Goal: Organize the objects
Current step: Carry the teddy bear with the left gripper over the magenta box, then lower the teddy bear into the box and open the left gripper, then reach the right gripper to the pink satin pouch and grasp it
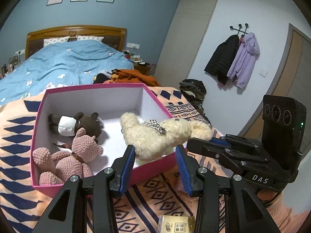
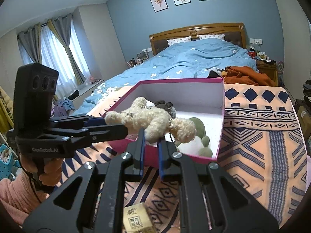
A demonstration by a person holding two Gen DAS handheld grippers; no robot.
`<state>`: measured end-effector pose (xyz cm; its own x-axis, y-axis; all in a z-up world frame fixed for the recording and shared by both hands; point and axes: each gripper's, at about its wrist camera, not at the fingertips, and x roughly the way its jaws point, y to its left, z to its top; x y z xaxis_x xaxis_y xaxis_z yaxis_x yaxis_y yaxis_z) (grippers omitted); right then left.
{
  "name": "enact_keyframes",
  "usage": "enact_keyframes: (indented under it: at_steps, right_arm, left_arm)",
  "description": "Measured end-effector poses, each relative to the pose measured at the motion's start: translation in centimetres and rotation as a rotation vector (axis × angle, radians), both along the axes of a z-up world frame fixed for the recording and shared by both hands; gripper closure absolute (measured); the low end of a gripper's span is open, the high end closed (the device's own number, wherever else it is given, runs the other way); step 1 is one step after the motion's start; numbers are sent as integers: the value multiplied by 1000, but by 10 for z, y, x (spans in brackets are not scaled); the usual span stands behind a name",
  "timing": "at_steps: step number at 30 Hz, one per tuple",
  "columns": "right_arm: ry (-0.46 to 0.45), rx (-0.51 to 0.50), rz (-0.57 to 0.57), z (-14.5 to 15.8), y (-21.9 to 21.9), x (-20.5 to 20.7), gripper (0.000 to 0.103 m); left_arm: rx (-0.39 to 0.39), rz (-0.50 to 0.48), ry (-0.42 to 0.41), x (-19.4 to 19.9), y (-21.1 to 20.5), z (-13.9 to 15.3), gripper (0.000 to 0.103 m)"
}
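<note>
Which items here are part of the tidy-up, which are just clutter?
Job:
- pink box
- cream teddy, over the box's near rim, right tool shut on it
- brown bear and pink knitted bear, in the box
- left tool, open

Clutter:
- orange clothes on the bed
- coats on hooks
- small printed box on the blanket

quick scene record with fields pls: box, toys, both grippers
surface: patterned blanket on a bed
container: pink box, open, white inside
in box: brown bear, pink knitted bear, green plush
at the rim: cream bear, draped over the box's near edge
left gripper: open, pads either side of the cream bear
right gripper: shut on a limb of the cream bear
nearby: small gold box on the blanket, outside the pink box
</note>
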<state>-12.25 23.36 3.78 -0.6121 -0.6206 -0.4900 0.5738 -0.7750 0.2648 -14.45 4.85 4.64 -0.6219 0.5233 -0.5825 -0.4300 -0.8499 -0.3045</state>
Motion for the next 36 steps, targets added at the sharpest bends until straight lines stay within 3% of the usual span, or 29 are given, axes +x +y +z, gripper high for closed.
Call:
enact_keyframes:
  at_steps: [13,20,27,34,36]
  right_arm:
    - [-83,33,-4,-27,-8,-32,90]
    - [-101,11,-29,-31,7,-24,89]
    - [-104,-13,-53,-33,26,-5,72]
    - [-131,-20,-82,-42,48,12,69]
    - [-144,-15,-86,-47,52,17,65]
  left_arm:
    - [-53,16,-21,-19,9,-19,60]
    - [-21,15,6,-5,0,-22,48]
    - [13,-2,44,18,-6,-21,42]
    - [4,-33,53,38,2,-27,41]
    - [-2,-42,52,44,8,-31,26]
